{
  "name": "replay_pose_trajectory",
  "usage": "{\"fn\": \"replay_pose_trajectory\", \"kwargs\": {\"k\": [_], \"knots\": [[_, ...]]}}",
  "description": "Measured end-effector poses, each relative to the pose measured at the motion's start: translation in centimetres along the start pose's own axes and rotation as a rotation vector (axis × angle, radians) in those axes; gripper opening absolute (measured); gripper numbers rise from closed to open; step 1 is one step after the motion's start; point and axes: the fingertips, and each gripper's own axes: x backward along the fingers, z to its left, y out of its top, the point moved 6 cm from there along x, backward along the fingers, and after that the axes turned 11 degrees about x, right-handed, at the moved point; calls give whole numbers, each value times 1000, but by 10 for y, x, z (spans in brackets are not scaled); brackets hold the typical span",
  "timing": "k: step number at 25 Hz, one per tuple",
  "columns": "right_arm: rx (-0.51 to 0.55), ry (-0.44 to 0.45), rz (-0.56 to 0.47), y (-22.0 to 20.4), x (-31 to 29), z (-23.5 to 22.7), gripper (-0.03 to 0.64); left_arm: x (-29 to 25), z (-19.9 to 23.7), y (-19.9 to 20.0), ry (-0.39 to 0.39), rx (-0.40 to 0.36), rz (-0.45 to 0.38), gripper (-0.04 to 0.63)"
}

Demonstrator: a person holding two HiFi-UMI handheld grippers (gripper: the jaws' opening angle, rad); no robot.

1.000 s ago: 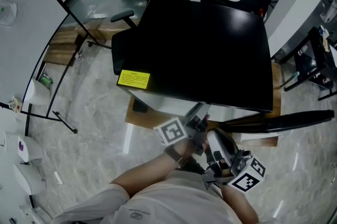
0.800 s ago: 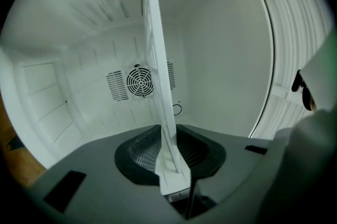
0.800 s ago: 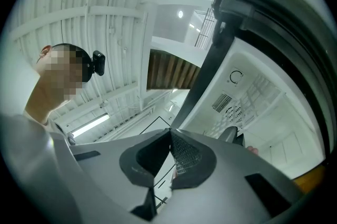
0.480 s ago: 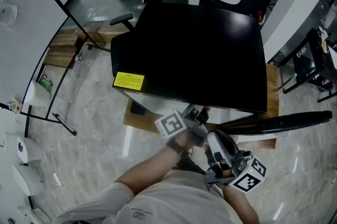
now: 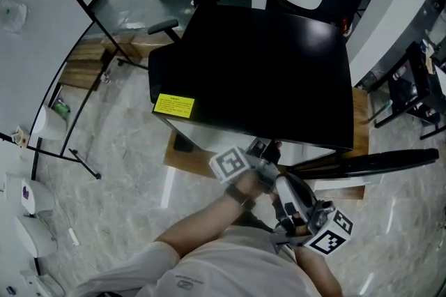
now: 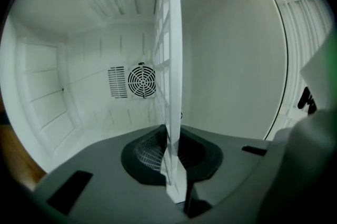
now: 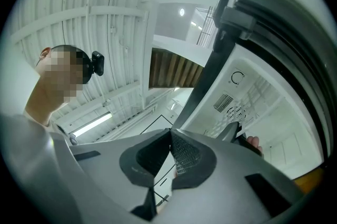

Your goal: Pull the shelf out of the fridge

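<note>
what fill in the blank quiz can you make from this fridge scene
1. The shelf clamped in the left tool is ____ in colour.
2. The right tool holds ____ between its shut jaws.
3. The sticker on top of the black fridge is ____ in colour.
4. The fan on the fridge's back wall is ____ in shape.
Missing words: white; nothing; yellow; round.
</note>
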Motion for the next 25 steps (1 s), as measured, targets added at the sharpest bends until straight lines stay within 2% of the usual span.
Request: {"fn": "replay_pose_trajectory", "kwargs": {"k": [7, 11, 15, 19, 23, 25], "knots": [[-7, -5, -4, -2, 1, 0, 11, 3, -5, -3, 30, 17, -18, 17], [-14, -1, 0, -5, 1, 0, 11, 13, 0, -4, 98, -5, -21, 17], [-17, -2, 3, -9, 2, 1, 11, 14, -8, -12, 38, 32, -10, 17], [-20, -10, -7, -11, 5, 5, 11, 24, -6, -13, 73, 14, -3, 17], [-23, -10, -17, -15, 10, 11, 11, 30, -9, -18, 61, 27, 0, 17], [-27, -9, -19, -17, 13, 14, 11, 36, -7, -18, 92, 6, 1, 17]]}}
